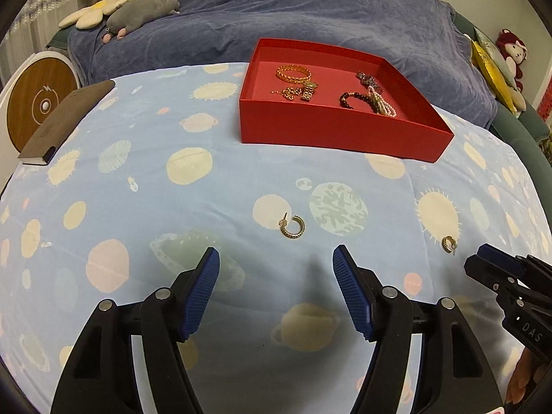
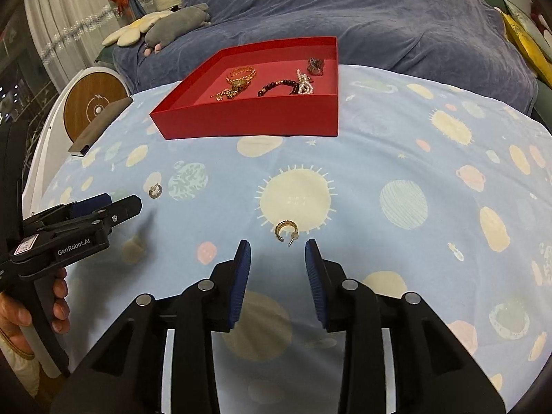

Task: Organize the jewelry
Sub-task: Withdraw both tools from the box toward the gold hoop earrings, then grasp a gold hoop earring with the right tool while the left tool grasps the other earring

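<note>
The work surface is a bed covered by a light blue sheet printed with planets and suns. A red box, open at the top, stands on the sheet toward its far edge, right of centre in the left wrist view. Inside the box lie a gold bracelet, a gold watch, a dark bead bracelet and a pale bead strand; the bead strand touches the dark bracelet.

Two gold hoop earrings lie loose on the sheet, nearer the front edge than the box. The first earring lies just beyond the fingertips of the left gripper. The left gripper's jaws stand wide apart with nothing between them and no pad touching the earring. The second earring lies on the edge of a printed sun, just ahead of the right gripper. The right gripper's jaws are parted to a narrower gap; the earring sits in front of the gap, not inside it, and neither pad is in contact with it. The two earrings are well apart from each other.

A hand grips the handle of the left gripper. A dark notebook lies at the sheet's left edge. A blue blanket covers the bed beyond the box.
</note>
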`<state>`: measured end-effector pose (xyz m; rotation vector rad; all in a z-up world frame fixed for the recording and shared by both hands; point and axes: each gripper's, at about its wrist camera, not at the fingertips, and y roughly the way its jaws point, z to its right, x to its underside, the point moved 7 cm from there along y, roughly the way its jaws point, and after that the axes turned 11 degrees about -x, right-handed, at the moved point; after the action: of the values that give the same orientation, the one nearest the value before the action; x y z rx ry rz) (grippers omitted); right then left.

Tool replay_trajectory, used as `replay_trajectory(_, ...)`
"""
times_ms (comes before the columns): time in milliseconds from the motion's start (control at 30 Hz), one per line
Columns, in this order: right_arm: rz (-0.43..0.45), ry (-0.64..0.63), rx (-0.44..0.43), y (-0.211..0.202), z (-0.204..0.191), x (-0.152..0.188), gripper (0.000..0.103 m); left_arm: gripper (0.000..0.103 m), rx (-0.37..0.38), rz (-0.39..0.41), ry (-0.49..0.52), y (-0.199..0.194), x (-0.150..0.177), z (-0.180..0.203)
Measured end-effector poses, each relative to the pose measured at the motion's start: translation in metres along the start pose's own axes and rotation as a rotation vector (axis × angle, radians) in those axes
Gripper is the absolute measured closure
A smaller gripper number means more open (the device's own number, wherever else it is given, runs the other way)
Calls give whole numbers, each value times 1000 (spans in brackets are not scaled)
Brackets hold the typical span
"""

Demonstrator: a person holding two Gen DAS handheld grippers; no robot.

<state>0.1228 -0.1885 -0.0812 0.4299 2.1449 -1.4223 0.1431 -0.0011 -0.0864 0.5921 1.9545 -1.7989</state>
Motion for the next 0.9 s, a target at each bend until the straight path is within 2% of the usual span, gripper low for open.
replay_trajectory(400,-16,-39,49,27,3,-7,72,37,5,7,7,14,-3,6)
replay_trajectory(533,-15,-53,66,29,4,-7,81,38,-3,22,9,19,-9,9)
replay_trajectory(633,-14,-50,65,30,5,-8,86,50,0,17,15,24,-9,11)
replay_trajectory(800,-14,-49,63,29,5,-9,86,55,-4,30,29,23,-9,13)
replay_trajectory(900,-13,-40,55,28,5,-9,86,66,-10,37,34,24,-10,13)
